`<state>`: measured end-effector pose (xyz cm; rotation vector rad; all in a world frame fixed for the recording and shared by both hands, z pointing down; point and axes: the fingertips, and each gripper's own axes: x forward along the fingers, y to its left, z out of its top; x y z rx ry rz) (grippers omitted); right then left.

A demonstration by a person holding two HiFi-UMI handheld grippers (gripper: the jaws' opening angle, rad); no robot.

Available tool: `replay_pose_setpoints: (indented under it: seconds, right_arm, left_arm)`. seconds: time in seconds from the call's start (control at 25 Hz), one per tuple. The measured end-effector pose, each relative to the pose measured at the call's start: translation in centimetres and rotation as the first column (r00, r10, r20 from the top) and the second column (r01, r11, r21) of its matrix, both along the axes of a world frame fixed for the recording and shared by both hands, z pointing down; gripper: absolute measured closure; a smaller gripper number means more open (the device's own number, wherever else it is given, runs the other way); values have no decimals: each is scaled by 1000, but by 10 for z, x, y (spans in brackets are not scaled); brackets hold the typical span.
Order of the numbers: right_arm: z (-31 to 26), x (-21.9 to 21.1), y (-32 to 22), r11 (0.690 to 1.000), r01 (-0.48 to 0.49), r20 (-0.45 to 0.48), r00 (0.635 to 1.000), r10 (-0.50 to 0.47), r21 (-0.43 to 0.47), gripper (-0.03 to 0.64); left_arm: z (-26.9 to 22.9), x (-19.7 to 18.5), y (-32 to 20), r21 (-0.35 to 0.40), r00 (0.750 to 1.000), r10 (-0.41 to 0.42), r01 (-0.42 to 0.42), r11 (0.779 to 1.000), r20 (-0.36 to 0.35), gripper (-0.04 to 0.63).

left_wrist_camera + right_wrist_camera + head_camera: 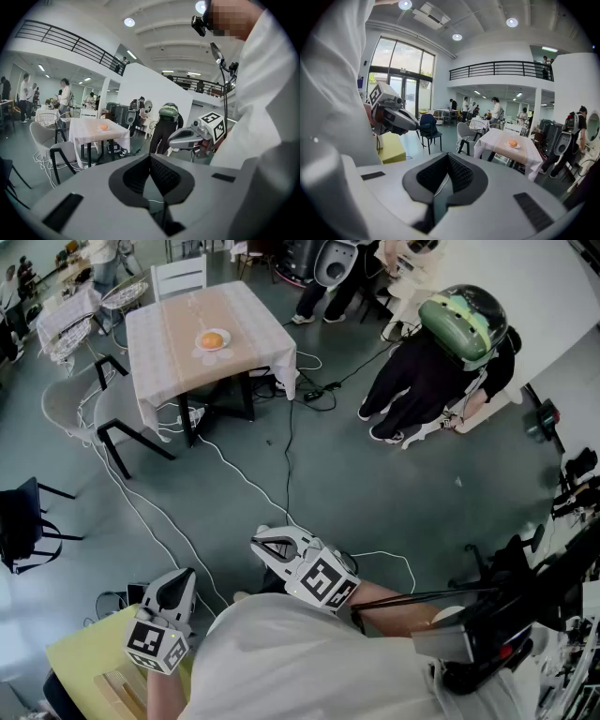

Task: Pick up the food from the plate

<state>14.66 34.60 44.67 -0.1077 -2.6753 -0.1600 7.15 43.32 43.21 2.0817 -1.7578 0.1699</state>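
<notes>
Orange round food on white plate

open floor reaches the table (cables trail across).

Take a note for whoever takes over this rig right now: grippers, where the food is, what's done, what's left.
Left gripper: shut, empty.
Right gripper: shut, empty.
Both are far from the table.
Food: orange piece on the plate, on the clothed table across the room.
Done: nothing picked up.
Left: cross the floor, mind the cables, open a gripper, lift the food.
</notes>
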Motion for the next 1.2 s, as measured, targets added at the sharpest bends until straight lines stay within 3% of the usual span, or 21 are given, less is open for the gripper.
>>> replay_pose_setpoints:
  seconds: [0.32, 0.6, 0.92, 1.04, 1.2]
  right_arm:
    - [7, -12, 2, 999, 37, -27, 999, -37, 5, 604]
    - [-5, -27, -16, 997, 74, -16, 997, -74, -14, 603]
    - [-13, -77, -109, 997, 74, 9, 997, -74, -8, 597]
    - [-17, -90, -153, 998, 66, 19, 998, -66, -2, 514]
    - [-16, -89, -220, 1000, 17, 21, 1000, -17, 2, 514]
  left_arm:
    - [10, -12, 13, -21, 999, -49, 49, 999, -12, 586]
    - [11, -23, -13, -31, 998, -56, 56, 998, -17, 586]
    - [2, -78, -102, -36, 995, -99, 99, 994, 8, 586]
    - [-4, -93, -144, -36, 995, -100, 101, 994, 17, 586]
    - [-8, -106, -210, -30, 997, -64, 65, 997, 31, 577]
